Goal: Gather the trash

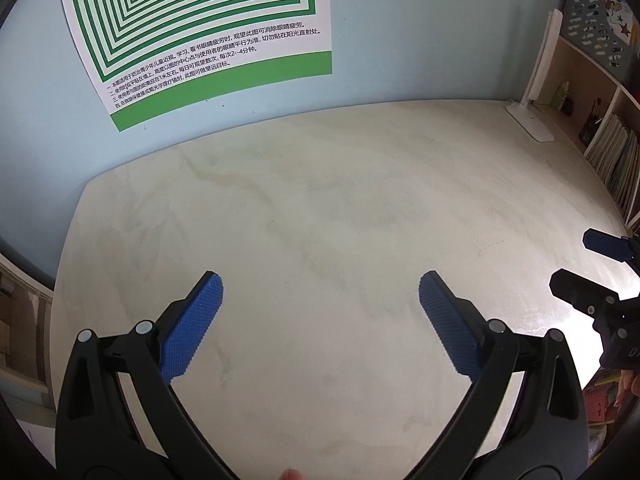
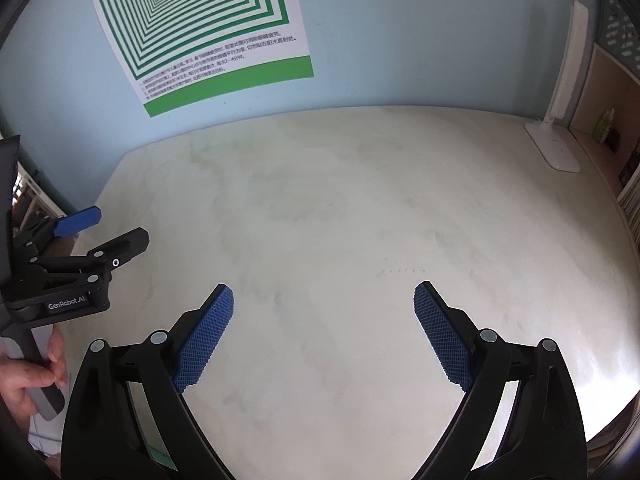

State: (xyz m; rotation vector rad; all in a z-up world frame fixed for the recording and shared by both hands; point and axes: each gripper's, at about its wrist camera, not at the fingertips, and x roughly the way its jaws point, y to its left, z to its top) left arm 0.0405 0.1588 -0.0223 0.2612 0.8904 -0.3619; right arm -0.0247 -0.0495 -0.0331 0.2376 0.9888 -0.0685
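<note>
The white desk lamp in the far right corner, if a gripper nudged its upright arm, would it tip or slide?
The desk lamp would probably tip before sliding: its arm stands tall and thin over a flat base. The table looks smooth and glossy, so a low push might slide it. It seems light plastic.

We see our left gripper (image 1: 320,288) as a black plastic frame with two curved arms, round silver rivets at the joints and blue fingers (image 1: 192,328) with a fine knurled grid. Our right gripper (image 2: 324,300) is built the same, and the other unit's side carries white "GenRobot.AI" lettering above a grey handle.
</note>
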